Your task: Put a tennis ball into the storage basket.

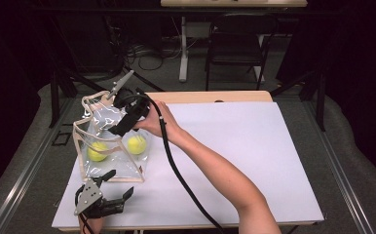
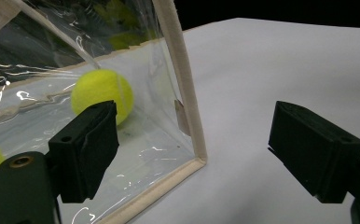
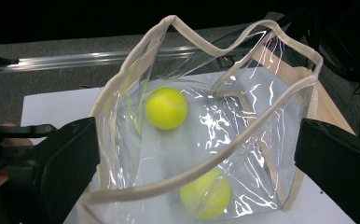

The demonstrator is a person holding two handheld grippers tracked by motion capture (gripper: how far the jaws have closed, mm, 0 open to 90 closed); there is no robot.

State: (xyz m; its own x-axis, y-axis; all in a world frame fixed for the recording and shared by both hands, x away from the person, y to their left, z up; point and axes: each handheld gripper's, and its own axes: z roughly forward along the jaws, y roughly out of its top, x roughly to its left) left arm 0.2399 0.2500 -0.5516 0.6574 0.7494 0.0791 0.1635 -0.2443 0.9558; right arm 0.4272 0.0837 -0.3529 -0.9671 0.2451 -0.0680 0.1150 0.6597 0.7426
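Observation:
A clear plastic bag (image 1: 109, 146) with beige trim stands open at the table's left side. Two yellow tennis balls lie inside it, one (image 1: 97, 151) to the left and one (image 1: 137, 144) to the right. My right gripper (image 1: 118, 127) hangs over the bag's mouth and points down into it. In the right gripper view the right gripper (image 3: 201, 154) is open, the beige rim (image 3: 136, 60) runs between the wide jaws untouched, and both balls (image 3: 166, 108) (image 3: 205, 195) lie below. My left gripper (image 1: 120, 183) is open near the front edge, with nothing held. In the left gripper view its jaws (image 2: 197, 135) flank the bag's near corner (image 2: 183, 93), with a ball (image 2: 102, 93) behind the plastic.
A white sheet (image 1: 235, 146) covers the wooden table, with wide free room to the right of the bag. The right gripper's black cable (image 1: 176, 170) trails across the sheet toward the front edge. A folding chair (image 1: 237, 46) and a table leg (image 1: 183, 48) stand beyond the table.

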